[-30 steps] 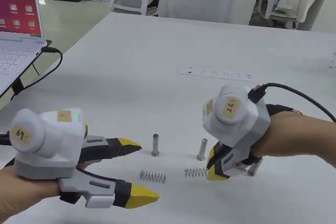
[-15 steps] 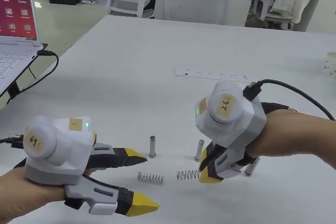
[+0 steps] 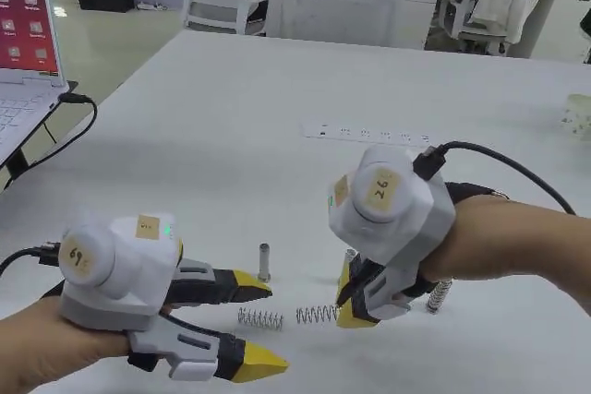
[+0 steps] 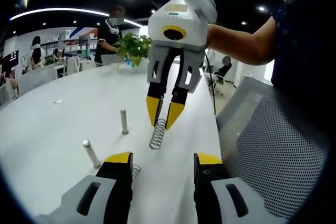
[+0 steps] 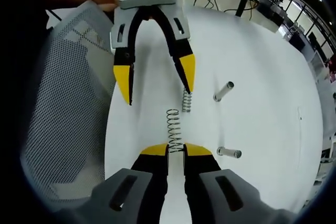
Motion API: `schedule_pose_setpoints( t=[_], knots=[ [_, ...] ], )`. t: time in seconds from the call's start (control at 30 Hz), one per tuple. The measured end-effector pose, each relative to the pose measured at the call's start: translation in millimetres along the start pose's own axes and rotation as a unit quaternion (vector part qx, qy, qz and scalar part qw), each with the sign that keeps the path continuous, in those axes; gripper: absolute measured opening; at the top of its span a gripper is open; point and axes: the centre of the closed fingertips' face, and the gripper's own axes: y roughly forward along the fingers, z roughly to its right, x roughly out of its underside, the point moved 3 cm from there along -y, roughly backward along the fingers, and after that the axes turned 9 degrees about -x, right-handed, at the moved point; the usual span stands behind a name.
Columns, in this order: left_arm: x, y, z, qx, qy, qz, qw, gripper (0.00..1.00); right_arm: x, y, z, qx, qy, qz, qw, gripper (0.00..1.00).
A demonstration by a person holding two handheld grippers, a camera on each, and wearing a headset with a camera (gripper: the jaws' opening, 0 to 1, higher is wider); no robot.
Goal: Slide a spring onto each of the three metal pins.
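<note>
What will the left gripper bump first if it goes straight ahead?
Probably the loose spring lying just off one jaw tip of the left gripper. Past it comes the held spring in the right gripper. How high it rides is unclear.

One spring [image 3: 259, 318] lies left of another, before pins [image 3: 264, 262].

spring [image 3: 317, 315] end hidden in right gripper [image 3: 349, 309], pin [image 3: 350, 254] mostly behind it
</note>
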Motion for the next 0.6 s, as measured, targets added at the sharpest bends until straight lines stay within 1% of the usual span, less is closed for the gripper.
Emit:
schedule_pose_setpoints(
  t=[0.2,0.37,0.47,0.6],
  knots=[
    [-2.6,0.6,1.0,0.003,0.009,0.014,0.9999,0.3,-6.4,1.4,-2.1,-0.002,-0.006,0.001,1.0,0.08],
    [-2.0,1.5,1.5,0.003,0.011,0.012,0.9999,0.28,-9.6,3.2,-4.3,-0.005,-0.01,0.001,0.9999,0.08],
    [-2.1,2.0,1.7,0.004,0.016,0.014,0.9998,0.24,-11.4,4.1,-5.6,-0.007,-0.012,0.001,0.9999,0.08],
    [-2.3,3.4,1.7,0.004,0.02,0.014,0.9997,0.22,-14.1,5.3,-6.7,-0.008,-0.014,0.0,0.9999,0.08]
  ],
)
